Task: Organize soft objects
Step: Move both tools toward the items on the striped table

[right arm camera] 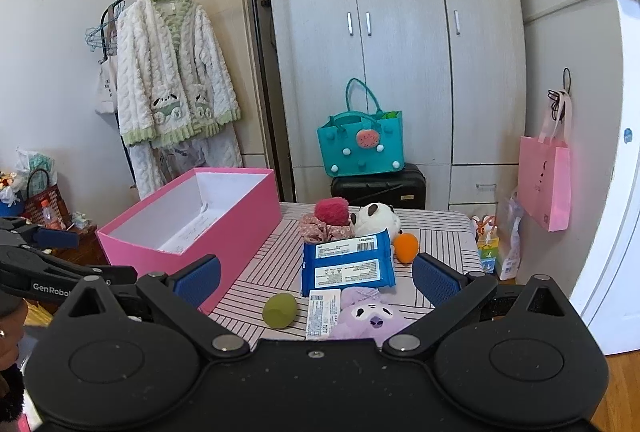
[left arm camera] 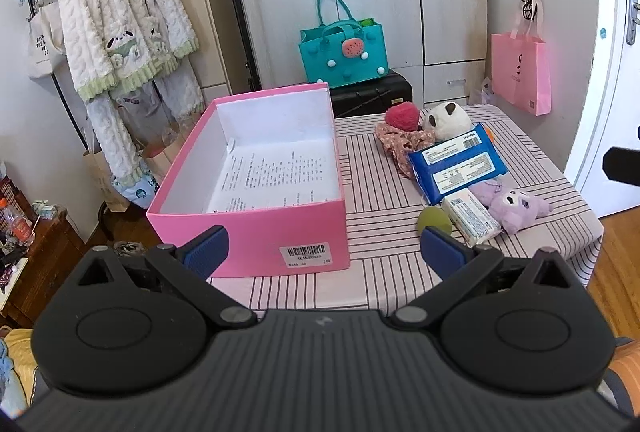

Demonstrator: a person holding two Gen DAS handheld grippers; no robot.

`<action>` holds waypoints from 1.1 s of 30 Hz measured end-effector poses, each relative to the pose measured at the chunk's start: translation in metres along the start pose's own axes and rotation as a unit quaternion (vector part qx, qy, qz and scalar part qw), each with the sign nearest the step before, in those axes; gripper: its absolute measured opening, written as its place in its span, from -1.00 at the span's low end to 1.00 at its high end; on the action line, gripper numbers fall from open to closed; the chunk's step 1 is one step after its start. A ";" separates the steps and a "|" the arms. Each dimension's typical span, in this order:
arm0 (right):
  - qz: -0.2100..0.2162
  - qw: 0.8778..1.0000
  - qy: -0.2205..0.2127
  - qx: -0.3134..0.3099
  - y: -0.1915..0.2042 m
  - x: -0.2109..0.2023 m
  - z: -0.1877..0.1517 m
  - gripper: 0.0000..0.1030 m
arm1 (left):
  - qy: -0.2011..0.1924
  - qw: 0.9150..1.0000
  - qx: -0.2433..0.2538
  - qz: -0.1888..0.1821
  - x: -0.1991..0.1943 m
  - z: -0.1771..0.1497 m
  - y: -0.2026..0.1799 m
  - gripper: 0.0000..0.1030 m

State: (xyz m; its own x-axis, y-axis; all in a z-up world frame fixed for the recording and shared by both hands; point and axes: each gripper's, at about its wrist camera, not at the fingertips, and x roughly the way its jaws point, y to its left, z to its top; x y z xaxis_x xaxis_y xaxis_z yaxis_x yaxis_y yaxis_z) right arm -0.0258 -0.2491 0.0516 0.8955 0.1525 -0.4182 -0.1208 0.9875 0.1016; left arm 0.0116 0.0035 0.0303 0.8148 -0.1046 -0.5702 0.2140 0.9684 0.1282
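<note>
Above the desk, left gripper fingers spread wide, holding nothing; right gripper likewise wide, empty, before purple plush.

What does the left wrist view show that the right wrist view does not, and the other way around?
Only the left wrist view shows the barcode label on the pink box's front.

Only the right wrist view shows the orange ball beside the panda plush, and the left gripper's body at its left edge.

Both show the pink box, blue wipes pack, green ball, purple plush and teal bag.
</note>
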 end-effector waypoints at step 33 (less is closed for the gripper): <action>0.030 0.999 -0.012 -0.041 0.004 -0.003 0.000 1.00 | 0.008 1.000 0.020 -0.005 0.004 0.001 0.005 1.00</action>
State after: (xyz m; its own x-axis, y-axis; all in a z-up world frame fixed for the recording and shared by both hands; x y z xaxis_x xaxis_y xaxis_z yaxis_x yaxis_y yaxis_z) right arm -0.0293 -0.2453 0.0531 0.8956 0.2109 -0.3917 -0.2081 0.9768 0.0501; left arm 0.0159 0.0077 0.0295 0.8042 -0.1110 -0.5840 0.2442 0.9574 0.1544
